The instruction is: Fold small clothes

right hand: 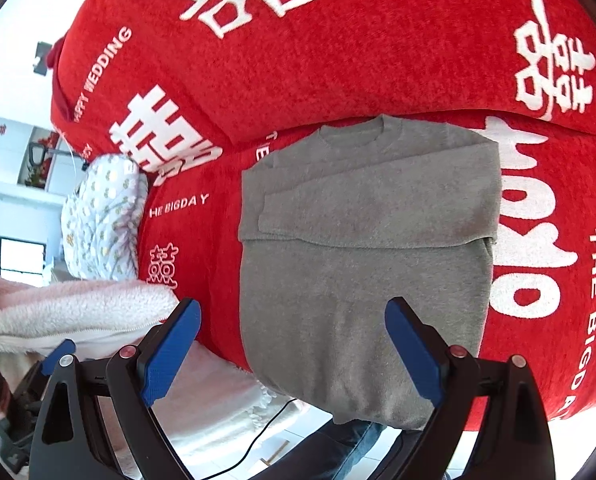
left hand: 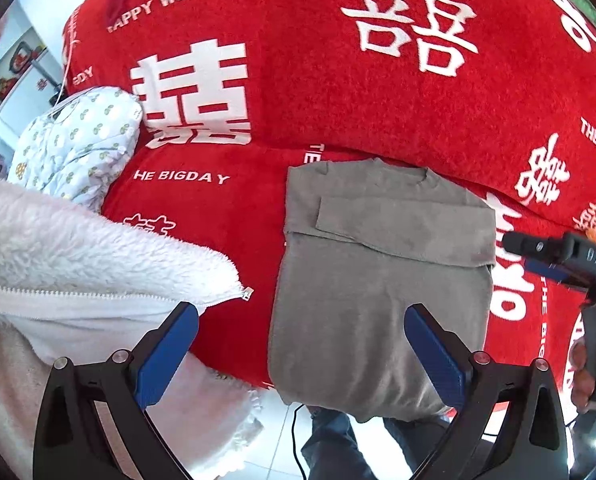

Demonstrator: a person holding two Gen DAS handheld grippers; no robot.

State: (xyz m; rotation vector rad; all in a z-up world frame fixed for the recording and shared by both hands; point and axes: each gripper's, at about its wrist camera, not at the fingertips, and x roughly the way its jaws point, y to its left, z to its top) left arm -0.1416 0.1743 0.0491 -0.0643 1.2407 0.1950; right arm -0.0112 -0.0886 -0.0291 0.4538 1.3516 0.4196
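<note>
A small grey sweater (left hand: 382, 276) lies flat on the red cover, collar at the far end, both sleeves folded across the chest, hem hanging over the near edge. It also shows in the right wrist view (right hand: 362, 264). My left gripper (left hand: 302, 320) is open and empty, hovering above the hem's left part. My right gripper (right hand: 293, 312) is open and empty above the hem. The right gripper also shows at the right edge of the left wrist view (left hand: 538, 256), beside the sweater's right side.
A red cover (left hand: 338, 92) with white lettering spreads over the surface. A white fleece zip jacket (left hand: 77, 264) lies at the near left. A patterned white garment (left hand: 77, 144) is bunched at the far left. Floor, a cable and a person's legs (left hand: 338, 440) are below the edge.
</note>
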